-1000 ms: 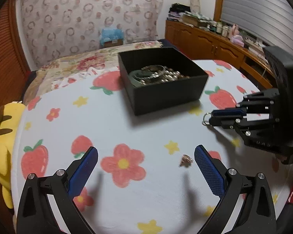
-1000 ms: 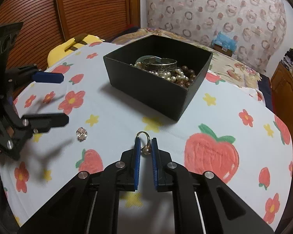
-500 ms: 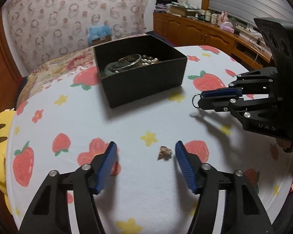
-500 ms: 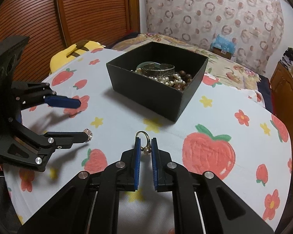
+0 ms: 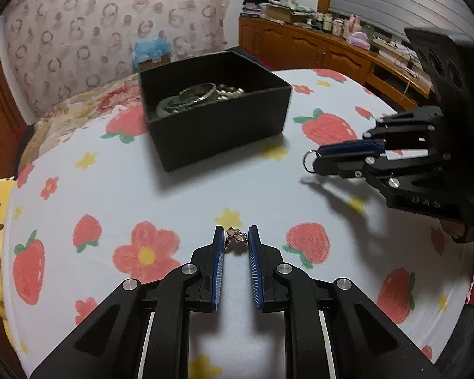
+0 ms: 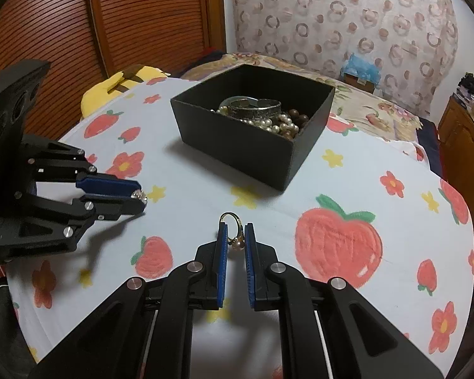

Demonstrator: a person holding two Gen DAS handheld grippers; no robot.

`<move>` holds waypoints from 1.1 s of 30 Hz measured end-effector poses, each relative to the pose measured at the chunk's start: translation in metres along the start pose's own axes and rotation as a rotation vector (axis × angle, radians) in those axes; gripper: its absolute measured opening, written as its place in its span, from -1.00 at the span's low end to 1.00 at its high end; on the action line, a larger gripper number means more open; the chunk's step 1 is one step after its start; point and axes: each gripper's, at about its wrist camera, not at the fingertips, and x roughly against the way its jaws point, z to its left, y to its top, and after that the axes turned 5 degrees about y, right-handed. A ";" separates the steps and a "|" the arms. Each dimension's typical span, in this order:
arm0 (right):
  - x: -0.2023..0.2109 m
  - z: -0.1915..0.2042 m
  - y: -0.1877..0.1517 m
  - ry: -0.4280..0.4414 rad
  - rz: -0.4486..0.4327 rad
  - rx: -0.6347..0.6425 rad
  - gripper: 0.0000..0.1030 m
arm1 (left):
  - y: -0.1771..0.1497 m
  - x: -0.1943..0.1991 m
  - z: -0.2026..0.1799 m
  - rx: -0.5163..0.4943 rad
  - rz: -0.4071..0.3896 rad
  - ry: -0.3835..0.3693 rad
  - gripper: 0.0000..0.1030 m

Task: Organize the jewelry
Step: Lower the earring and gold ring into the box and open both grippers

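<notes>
Currently, left gripper (image 5: 234,237): blue pads closed on small rose-gold brooch-like charm (image 5: 236,236), lower centre, pinched for carrying.
Right gripper (image 6: 235,232): clamps gold pearl ring (image 6: 233,232), hoop protruding.
Black square box (image 5: 218,129): upper centre, holding bangle and beads; likely destination.

black box (image 6: 237,145) | strawberry-flower tablecloth (image 6: 379,195) | blue fingers (image 6: 222,252)

Round table (image 6: 347,189) in strawberry-and-flower cloth, black jewelry box (image 6: 256,145) on it
</notes>
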 end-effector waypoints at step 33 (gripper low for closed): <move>-0.008 -0.026 0.082 0.004 -0.127 -0.018 -0.75 | 0.093 0.003 0.055 0.067 -0.142 0.103 -0.72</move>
